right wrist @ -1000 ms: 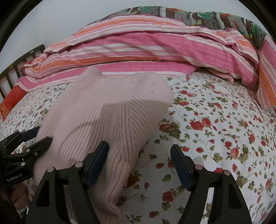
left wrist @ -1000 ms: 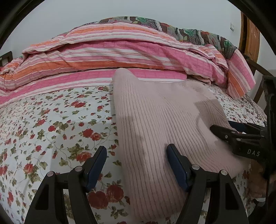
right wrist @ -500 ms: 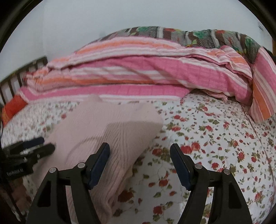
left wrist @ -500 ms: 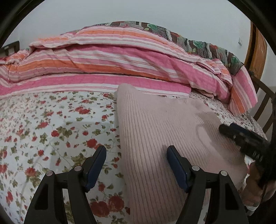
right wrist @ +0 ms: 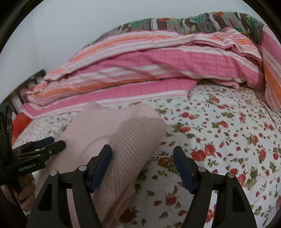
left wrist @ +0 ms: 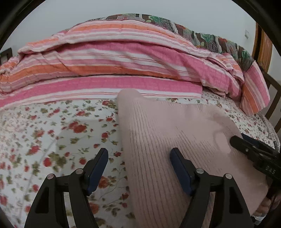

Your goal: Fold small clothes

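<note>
Floral bedsheet [left wrist: 52,140] bears pink ribbed garment [left wrist: 158,140]; striped quilt [left wrist: 123,57] behind.

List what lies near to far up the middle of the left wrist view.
Left gripper, open → pale pink ribbed knit garment → pink striped quilt → dark patterned blanket → pale wall.

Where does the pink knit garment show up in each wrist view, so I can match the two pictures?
Left wrist: pink knit garment fills centre to lower right, running under the right-hand finger.
Right wrist: garment lies lower left of centre, behind the left-hand finger.
Shared landmark: striped quilt heaped across the back of the bed.
</note>
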`<state>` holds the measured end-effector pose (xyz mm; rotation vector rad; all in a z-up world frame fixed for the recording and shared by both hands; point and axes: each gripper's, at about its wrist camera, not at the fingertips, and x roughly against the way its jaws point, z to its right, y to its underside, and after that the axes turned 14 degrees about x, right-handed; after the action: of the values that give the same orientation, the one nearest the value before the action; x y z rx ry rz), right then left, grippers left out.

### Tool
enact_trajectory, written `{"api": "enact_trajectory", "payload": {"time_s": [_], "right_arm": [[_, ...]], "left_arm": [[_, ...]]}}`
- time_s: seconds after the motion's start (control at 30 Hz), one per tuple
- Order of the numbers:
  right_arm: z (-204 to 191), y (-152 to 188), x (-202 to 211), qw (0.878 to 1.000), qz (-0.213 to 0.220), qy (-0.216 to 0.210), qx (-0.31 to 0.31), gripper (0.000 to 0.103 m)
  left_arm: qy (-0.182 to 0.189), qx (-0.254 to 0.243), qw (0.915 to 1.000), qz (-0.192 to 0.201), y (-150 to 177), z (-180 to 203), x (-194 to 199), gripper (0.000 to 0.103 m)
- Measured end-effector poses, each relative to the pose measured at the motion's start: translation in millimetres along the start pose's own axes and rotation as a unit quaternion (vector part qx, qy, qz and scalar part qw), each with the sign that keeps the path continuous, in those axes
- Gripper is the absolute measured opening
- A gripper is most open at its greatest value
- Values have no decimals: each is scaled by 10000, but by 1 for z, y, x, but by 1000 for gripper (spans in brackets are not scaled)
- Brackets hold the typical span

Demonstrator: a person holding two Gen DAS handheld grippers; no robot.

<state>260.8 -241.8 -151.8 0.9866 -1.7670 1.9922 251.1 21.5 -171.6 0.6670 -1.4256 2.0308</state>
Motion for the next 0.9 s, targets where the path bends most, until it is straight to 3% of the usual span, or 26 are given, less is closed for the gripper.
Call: {"api": "enact_trajectory", "payload": {"time_s": [0.07, 0.23, 0.43, 0.9], "right_arm": [[4, 3, -7, 9996, -108, 253, -96, 71], [14, 9, -13, 9993, -138, 27, -359, 71], [9, 5, -3, 9995, 45, 27, -300, 71], [5, 4, -8, 9989, 2, 101, -468, 68]], "left_arm": [[75, -14, 10000, 16, 0, -1, -1, 73], [154, 50, 9999, 36, 3, -4, -2, 76], [138, 91, 9998, 86, 4, -5, 1, 76], [-24, 30, 9998, 207, 7, -2, 3, 77]]}}
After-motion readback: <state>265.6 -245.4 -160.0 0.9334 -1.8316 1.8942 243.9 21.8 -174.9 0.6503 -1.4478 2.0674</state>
